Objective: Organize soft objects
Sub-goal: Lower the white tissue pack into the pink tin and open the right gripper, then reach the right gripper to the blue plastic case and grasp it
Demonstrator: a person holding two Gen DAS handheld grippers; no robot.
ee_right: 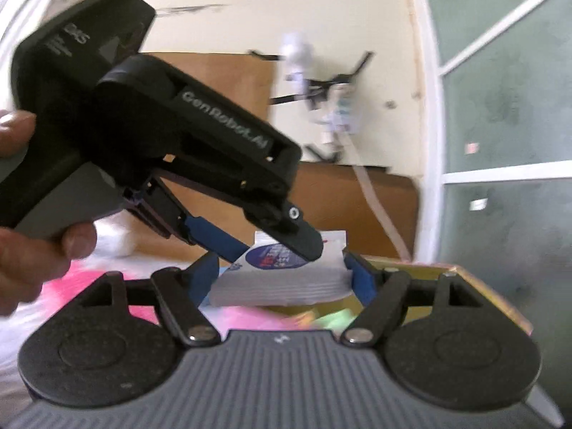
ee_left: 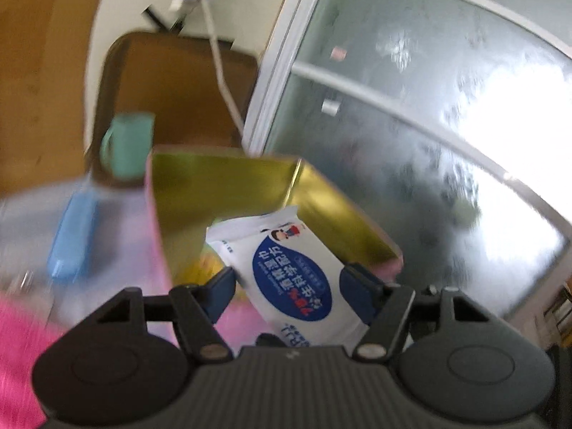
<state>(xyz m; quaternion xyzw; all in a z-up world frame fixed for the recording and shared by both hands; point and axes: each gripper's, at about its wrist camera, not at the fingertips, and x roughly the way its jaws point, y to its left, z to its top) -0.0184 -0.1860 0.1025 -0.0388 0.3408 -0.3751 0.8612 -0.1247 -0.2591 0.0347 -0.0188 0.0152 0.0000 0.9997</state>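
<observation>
Gripping wipes pack (ee_left: 296, 279) w/ both grippers: left gripper (ee_left: 291, 286) and right gripper (ee_right: 286, 279) each closed on it, over gold box (ee_left: 336, 214) at its near edge. Risk: soft pack buckles/slips, lands outside box.

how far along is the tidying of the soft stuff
Midway, it seems. Coloured soft items already lie in the gold box. In hand: the wet wipes pack, gripped by the left gripper and the right gripper over the box. Left: the pink cloth outside.
</observation>
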